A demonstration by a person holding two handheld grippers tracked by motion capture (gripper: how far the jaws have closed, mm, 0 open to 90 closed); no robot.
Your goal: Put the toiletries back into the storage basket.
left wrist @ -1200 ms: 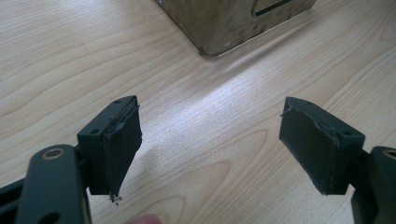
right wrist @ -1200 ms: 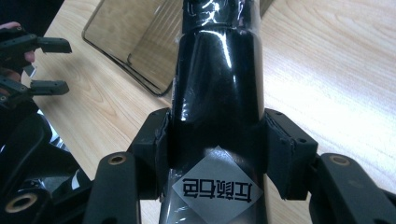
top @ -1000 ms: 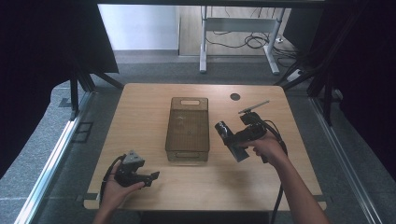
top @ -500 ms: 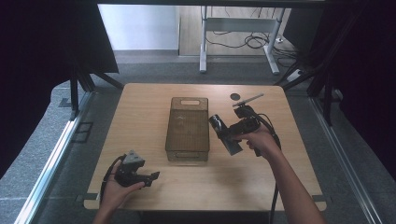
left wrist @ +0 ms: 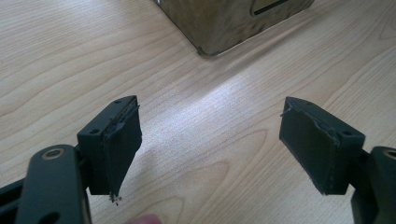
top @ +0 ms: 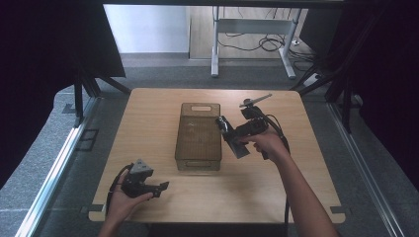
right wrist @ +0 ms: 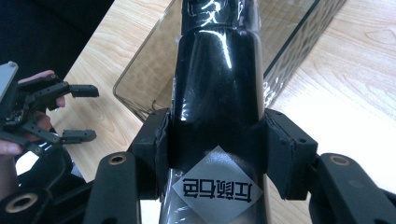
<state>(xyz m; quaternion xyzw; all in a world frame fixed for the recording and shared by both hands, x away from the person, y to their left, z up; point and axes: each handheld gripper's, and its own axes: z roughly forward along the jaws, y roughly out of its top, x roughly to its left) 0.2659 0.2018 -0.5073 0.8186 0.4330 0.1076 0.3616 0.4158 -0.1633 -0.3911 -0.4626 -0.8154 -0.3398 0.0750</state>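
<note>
while the left claw (left wrist: 210, 140) gapes, the right claw (right wrist: 217, 151) clamps a glossy black bottle (right wrist: 217, 93)

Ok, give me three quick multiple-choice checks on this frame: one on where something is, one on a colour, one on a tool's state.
1. Where is the bin?
A. mid-table
B. at the table's left edge
C. on the floor

2. What colour is the bottle in the right tool?
A. white
B. black
C. red

3. How is the left tool?
A. shut on the bin
B. shut on nothing
C. open, holding nothing

Answers:
1. A, the high view shows bare table all round the bin.
2. B, the right gripper view shows a glossy black body with a grey diamond label.
3. C, in the left gripper view its jaws stand wide apart over bare wood.
</note>
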